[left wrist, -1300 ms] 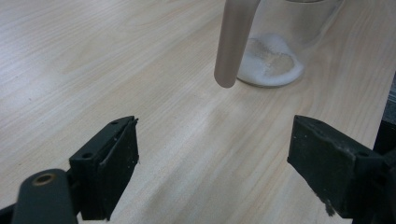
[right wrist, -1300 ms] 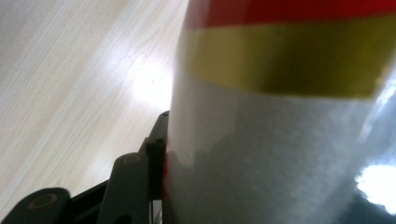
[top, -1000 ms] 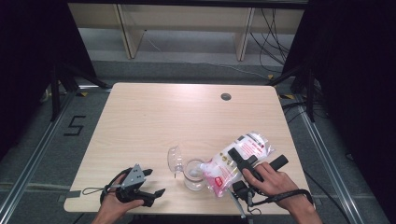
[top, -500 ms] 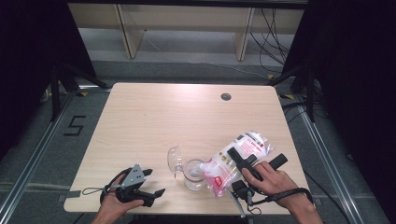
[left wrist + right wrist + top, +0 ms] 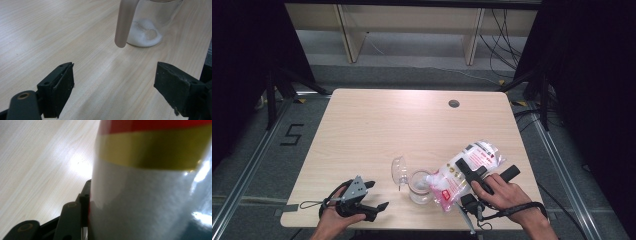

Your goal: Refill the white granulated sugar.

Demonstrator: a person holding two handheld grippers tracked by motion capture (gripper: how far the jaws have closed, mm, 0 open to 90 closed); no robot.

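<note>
Pale wooden tabletop (image 5: 412,125) is carrying a clear glass jar (image 5: 420,186), over whose mouth the right gripper (image 5: 473,172), clamped on a tilted clear plastic bag of white powder (image 5: 464,172), is pouring, while the left gripper (image 5: 374,195), jaws apart and empty, is resting farther off

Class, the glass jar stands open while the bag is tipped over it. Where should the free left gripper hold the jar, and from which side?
Probably the jar body below the rim, from its left: the left gripper is open there, and the bag covers the right.
</note>
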